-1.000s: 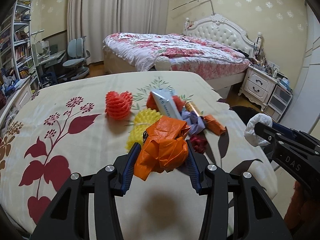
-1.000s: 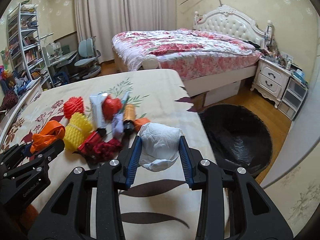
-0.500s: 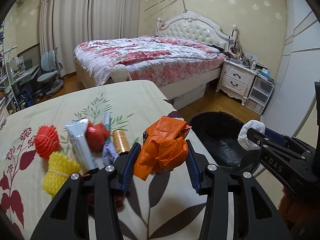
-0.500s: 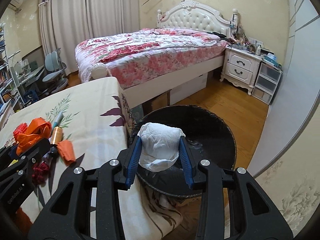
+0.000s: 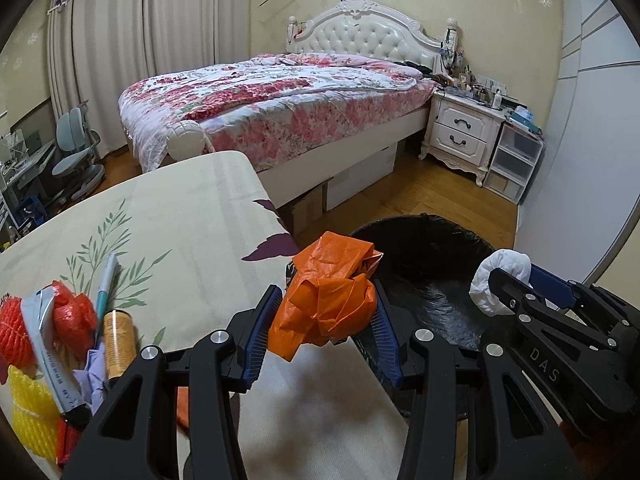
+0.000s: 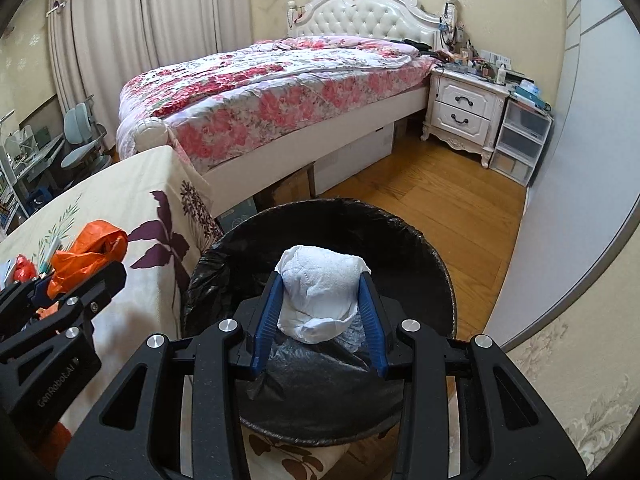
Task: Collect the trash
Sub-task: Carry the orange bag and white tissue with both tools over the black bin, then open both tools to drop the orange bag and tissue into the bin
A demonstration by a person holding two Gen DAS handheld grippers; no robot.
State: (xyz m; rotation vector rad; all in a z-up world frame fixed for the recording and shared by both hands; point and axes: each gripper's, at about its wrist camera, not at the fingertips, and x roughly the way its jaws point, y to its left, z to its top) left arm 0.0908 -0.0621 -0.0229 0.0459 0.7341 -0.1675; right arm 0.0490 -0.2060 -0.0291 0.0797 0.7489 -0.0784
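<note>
Two loads are held. The left hand-held gripper (image 5: 324, 332) pinches an orange bag (image 5: 328, 304) above the table (image 5: 192, 216) edge, with the bin (image 5: 424, 280) ahead and to its right; released here, it could land outside. The right hand-held gripper (image 6: 320, 312) clamps a white wad (image 6: 320, 296) directly over the bin (image 6: 420, 248); loose folds might snag a pad.

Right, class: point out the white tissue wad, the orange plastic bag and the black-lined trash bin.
white tissue wad (image 6: 320, 294), right wrist view, its front face.
orange plastic bag (image 5: 326, 298), left wrist view, its crumpled middle.
black-lined trash bin (image 6: 400, 240), right wrist view, liner's inner far wall.
</note>
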